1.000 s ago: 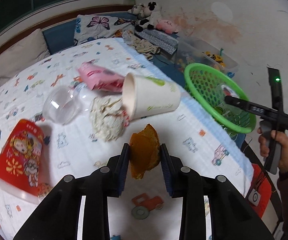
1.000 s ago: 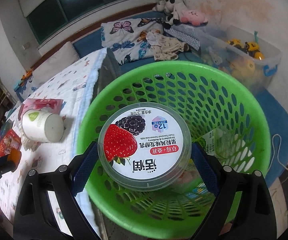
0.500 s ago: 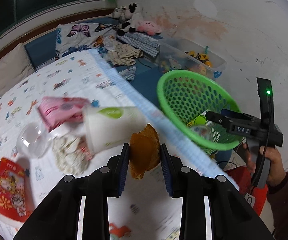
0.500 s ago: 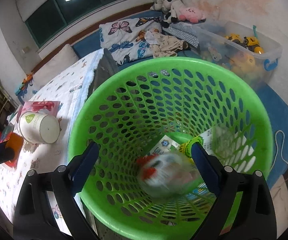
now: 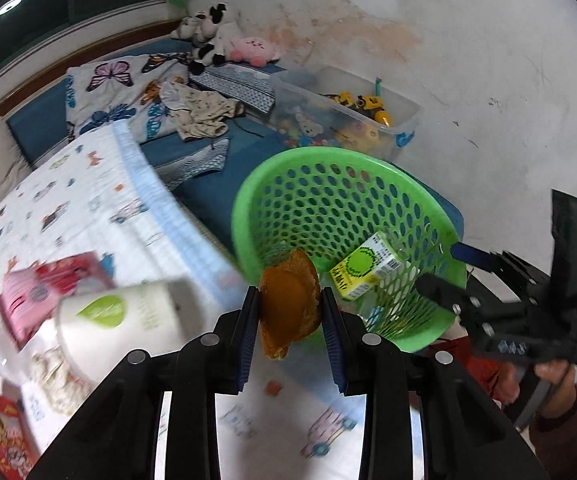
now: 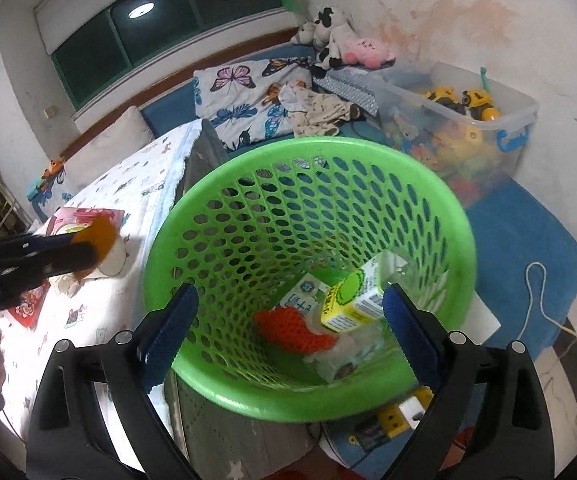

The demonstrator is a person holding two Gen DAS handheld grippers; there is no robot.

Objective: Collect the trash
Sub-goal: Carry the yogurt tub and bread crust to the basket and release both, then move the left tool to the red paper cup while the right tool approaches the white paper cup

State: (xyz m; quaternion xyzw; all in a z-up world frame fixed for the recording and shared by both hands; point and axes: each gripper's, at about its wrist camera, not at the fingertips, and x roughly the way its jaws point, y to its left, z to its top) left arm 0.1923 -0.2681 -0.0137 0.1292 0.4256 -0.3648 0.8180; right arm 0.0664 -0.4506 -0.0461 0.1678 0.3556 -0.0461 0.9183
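Observation:
My left gripper [image 5: 290, 300] is shut on an orange peel [image 5: 288, 300], held above the bed edge just short of the green basket [image 5: 272, 184]. It also shows in the right wrist view [image 6: 88, 246] with the peel [image 6: 102, 236]. My right gripper [image 6: 288, 304] is open and empty above the basket [image 6: 248, 396], which holds a yellow carton [image 6: 352, 300], an orange net [image 6: 288, 326] and a clear tub [image 6: 348, 356]. On the bed lie a paper cup [image 5: 128, 320], a pink packet [image 5: 44, 292], crumpled tissue [image 5: 56, 376] and a red wrapper [image 5: 0, 436].
The printed bed sheet [image 5: 68, 208] ends at a blue trimmed edge beside the basket. A clear toy bin [image 6: 460, 128] stands behind the basket by the wall. Pillows, clothes and plush toys [image 6: 328, 44] lie at the back. A cord [image 6: 536, 292] lies on the blue mat.
My right gripper let go of the yogurt tub, which dropped into the basket. My left gripper carried the orange peel to the right, from over the bed towards the basket.

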